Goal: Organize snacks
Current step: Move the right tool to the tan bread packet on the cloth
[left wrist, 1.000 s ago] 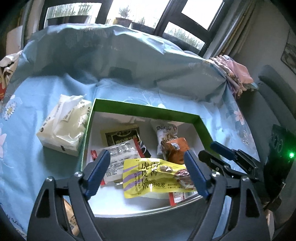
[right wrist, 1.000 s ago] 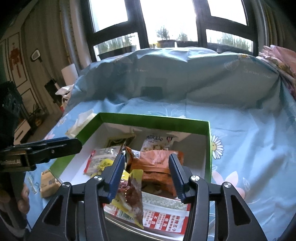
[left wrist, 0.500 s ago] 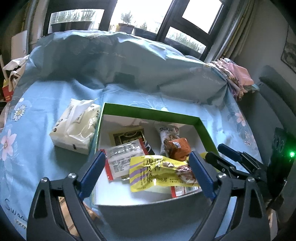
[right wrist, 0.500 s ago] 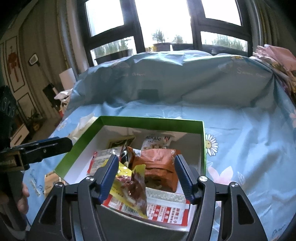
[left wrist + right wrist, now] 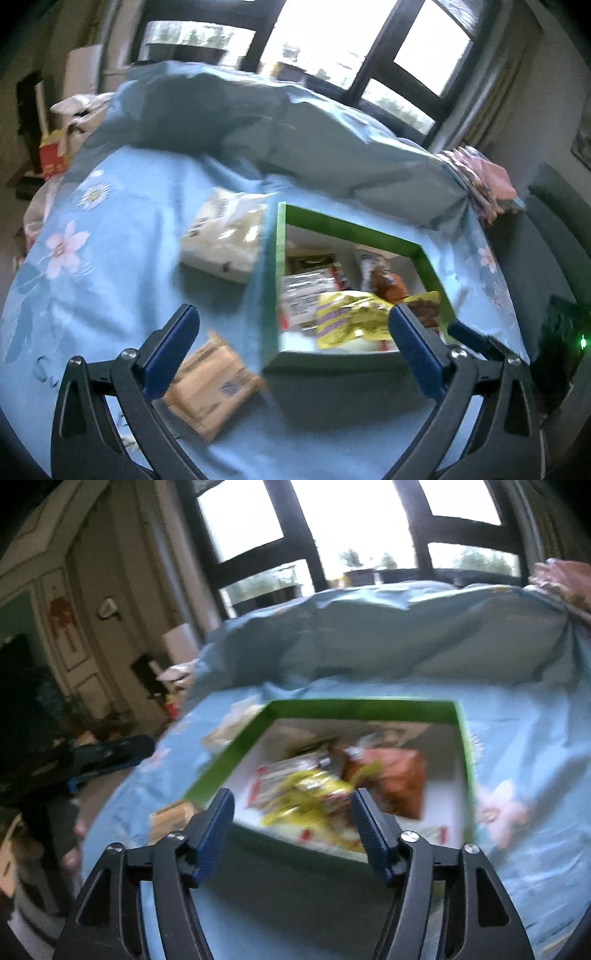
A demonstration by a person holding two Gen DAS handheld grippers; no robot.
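Note:
A green-rimmed box [image 5: 354, 229] [image 5: 362, 705] lies on the blue flowered cloth and holds several snack packets. Among them are a yellow packet [image 5: 351, 321] [image 5: 306, 797] and an orange one [image 5: 395, 779]. A tan packet [image 5: 210, 387] [image 5: 170, 816] lies on the cloth outside the box's near left corner, just beyond my left gripper's left finger. My left gripper [image 5: 293, 343] hovers over that corner, jaws opening wide, gripping nothing. My right gripper [image 5: 293, 808] hangs before the box's near wall, jaws opening, also empty. Both views are blurred.
A white tissue pack [image 5: 225, 236] sits on the cloth left of the box. A raised fold of the blue cloth [image 5: 295, 140] runs behind it, below dark-framed windows. A person's hand [image 5: 70, 853] holds the left gripper [image 5: 110, 753] at the table's left edge.
Both grippers have drawn back from the box and their jaws have widened. The left view has swung left, bringing the tan packet between its fingers. The snacks stay in the box.

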